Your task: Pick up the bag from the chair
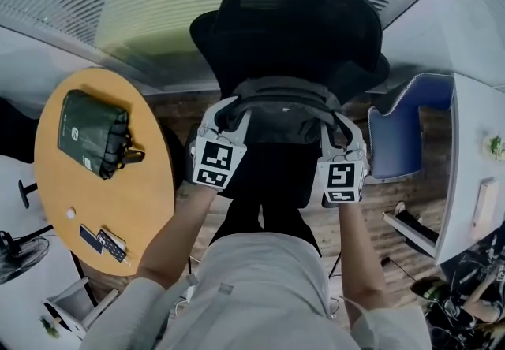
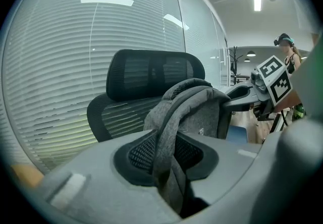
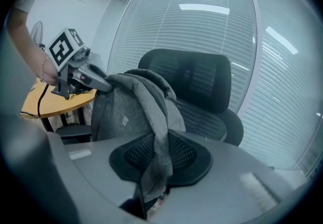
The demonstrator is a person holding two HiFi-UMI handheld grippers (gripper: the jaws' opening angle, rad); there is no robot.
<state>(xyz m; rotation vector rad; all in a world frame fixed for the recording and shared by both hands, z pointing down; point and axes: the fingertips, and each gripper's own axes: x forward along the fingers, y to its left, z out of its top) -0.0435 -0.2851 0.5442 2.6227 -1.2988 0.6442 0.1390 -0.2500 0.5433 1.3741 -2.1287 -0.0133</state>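
One round table (image 1: 154, 183) at your left carries one green pouch (image 1: 95, 133) and two small dark items (image 1: 113, 244), too small to name. Your left gripper (image 1: 229, 110) and right gripper (image 1: 341, 124) each clamp one strap (image 2: 166, 152) of the single grey bag (image 1: 284, 116), held before the one black chair (image 1: 292, 17). The bag hides the chair's seat.

Office chair (image 1: 300, 17) back rises directly behind the bag (image 1: 284, 121) and closes off the far side. A strip of floor lies open between the left gripper (image 1: 229, 110) and the table's (image 1: 150, 183) right edge. A blue chair (image 1: 394, 139) stands near the right gripper (image 1: 335, 124).
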